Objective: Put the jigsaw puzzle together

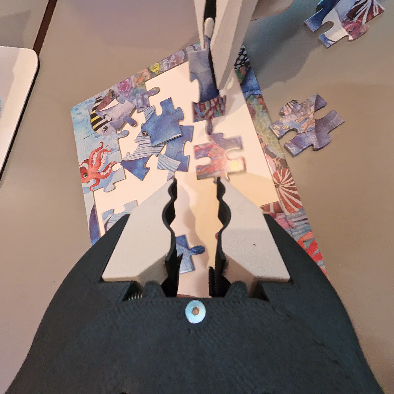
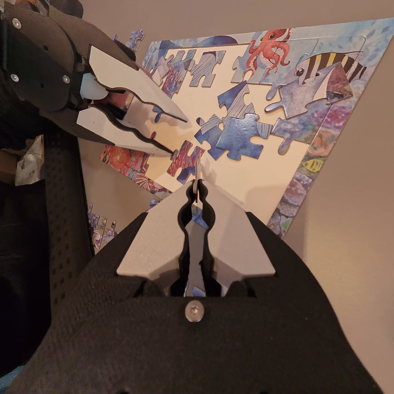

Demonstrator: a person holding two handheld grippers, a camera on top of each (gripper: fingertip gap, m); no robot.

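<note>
Between the closed fingers of the right gripper (image 2: 197, 187) a blue puzzle piece (image 1: 202, 78) hangs edge-on over the puzzle tray (image 1: 275, 170), just above a loose coral piece (image 2: 185, 164); the left gripper (image 1: 197, 181) hovers beside that coral piece, jaws parted and empty; farther out, the octopus piece (image 1: 96, 164) and striped fish piece (image 1: 97, 119) look seated along one border, several blue pieces (image 1: 162, 125) lie jumbled on the bare cream middle, and two more pieces (image 1: 307, 123) wait on the table (image 1: 341, 213); most of the assembly appears undone.
</note>
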